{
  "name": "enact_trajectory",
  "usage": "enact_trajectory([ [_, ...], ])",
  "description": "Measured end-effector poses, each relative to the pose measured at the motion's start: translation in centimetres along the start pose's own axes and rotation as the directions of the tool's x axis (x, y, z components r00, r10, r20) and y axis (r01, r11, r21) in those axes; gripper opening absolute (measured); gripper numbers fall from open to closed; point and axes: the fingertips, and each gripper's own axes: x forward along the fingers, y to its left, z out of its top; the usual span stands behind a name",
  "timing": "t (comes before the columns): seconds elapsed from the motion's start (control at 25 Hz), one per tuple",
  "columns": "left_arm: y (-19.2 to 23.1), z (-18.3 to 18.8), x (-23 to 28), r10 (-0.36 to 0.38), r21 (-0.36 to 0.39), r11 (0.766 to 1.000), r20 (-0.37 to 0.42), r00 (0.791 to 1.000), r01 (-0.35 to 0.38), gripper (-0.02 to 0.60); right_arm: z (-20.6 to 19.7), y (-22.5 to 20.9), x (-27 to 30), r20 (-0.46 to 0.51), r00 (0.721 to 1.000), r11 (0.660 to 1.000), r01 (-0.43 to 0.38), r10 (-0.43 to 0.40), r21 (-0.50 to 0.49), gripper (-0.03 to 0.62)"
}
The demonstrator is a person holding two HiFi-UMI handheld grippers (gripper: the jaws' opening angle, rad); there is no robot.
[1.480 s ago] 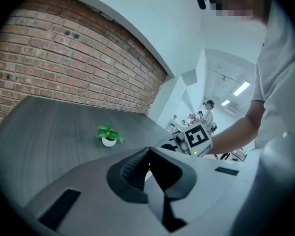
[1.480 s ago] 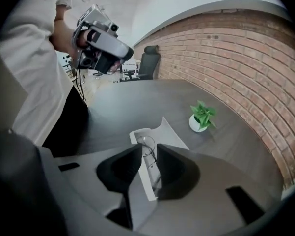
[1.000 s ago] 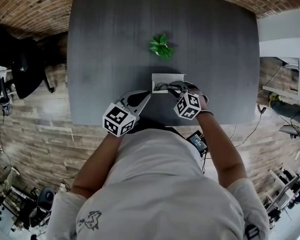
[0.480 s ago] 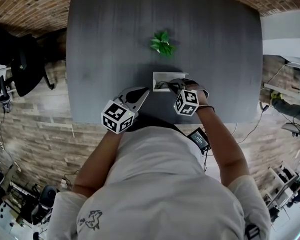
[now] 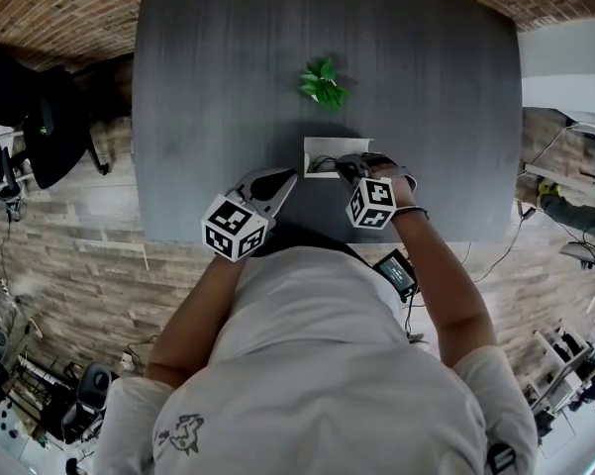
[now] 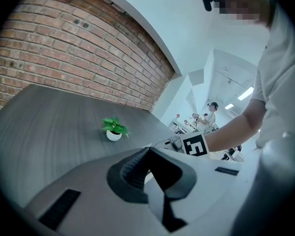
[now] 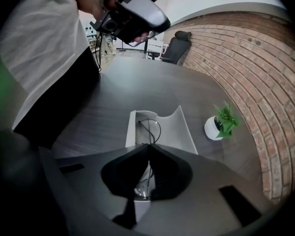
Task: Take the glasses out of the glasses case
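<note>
Glasses case (image 5: 325, 146) lies open on the dark table (image 5: 228, 87), toward its near edge, with a small potted plant (image 5: 322, 84) well beyond it. My right gripper (image 5: 345, 168) is down at the case's right end. My left gripper (image 5: 285, 178) hangs just left of the case, not touching it.

Left gripper view: jaws together, nothing between them. Plant and bare table ahead.

Right gripper view: jaws closing, tips all but met on the thin wire frame of the glasses (image 7: 148, 126). They lie in the case, one lens beyond the tips.

Risks: the wire is thin and the bite narrow, so the frame may slip or twist on the lift. A temple could snag the case wall and drag the unheld case along.
</note>
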Motion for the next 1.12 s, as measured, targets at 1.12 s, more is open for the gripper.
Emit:
enact_trajectory([
  [1.12,-7.1,3.3,-2.7,-0.049,0.142,0.989,0.1,0.994,0.035,0.011,5.7,-2.2,-15.5,0.235,0.902,0.872,0.239,-0.362,0.427,0.014],
])
